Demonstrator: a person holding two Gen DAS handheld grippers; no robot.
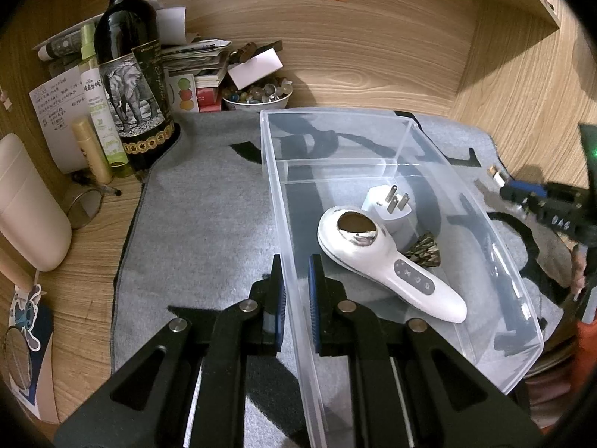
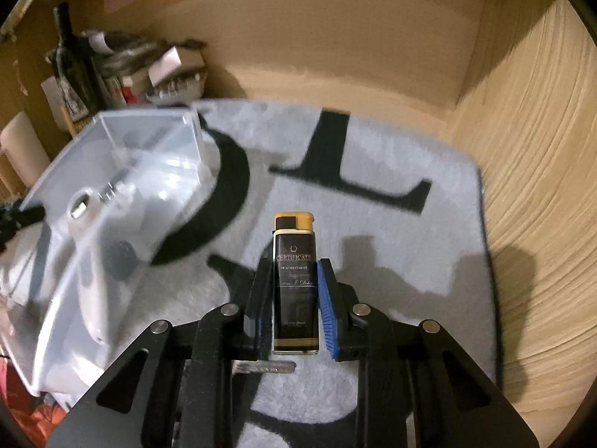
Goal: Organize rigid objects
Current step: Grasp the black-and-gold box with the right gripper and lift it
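The right gripper [image 2: 294, 298] has its fingers [image 2: 328, 310] clamped on a black-labelled lighter [image 2: 295, 283] with a tan cap, held between the pads above the grey mat [image 2: 391, 142]. The left gripper [image 1: 296, 298] has its fingers [image 1: 278, 291] closed on the near wall of the clear plastic bin [image 1: 335, 115], one finger inside and one outside. Inside the bin lie a white handheld device [image 1: 377, 257] and a white plug adapter [image 1: 388, 205].
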